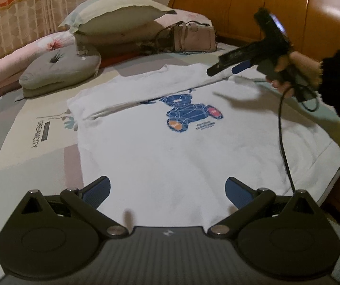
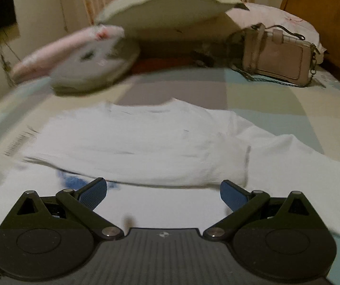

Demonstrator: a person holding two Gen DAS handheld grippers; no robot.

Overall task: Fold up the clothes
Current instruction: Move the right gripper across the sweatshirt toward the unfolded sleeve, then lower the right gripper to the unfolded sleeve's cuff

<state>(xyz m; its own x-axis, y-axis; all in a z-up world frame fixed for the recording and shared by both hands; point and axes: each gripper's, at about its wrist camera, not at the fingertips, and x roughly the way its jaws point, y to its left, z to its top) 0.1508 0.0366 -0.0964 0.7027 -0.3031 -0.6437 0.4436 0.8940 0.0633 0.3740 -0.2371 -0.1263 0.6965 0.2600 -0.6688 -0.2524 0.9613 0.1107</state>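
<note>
A white T-shirt (image 1: pixel 170 147) with a blue bear print (image 1: pixel 189 111) lies flat on the bed. Its far side is folded over as a long band (image 2: pixel 146 147), and a bit of the blue print (image 2: pixel 72 180) peeks out below that band. My left gripper (image 1: pixel 167 190) hovers open over the shirt's near part, with nothing between its blue pads. A hand (image 1: pixel 296 68) holds my right gripper (image 1: pixel 222 70) above the shirt's far right edge. In its own view the right gripper (image 2: pixel 164 190) is open and empty, just above the fold.
Stacked pillows (image 1: pixel 113 16), a grey cushion (image 1: pixel 60 71) and a beige handbag (image 1: pixel 193 38) crowd the far end of the bed. A wooden headboard (image 1: pixel 289 14) runs along the right. A black cable (image 1: pixel 283 142) hangs from the right gripper across the shirt.
</note>
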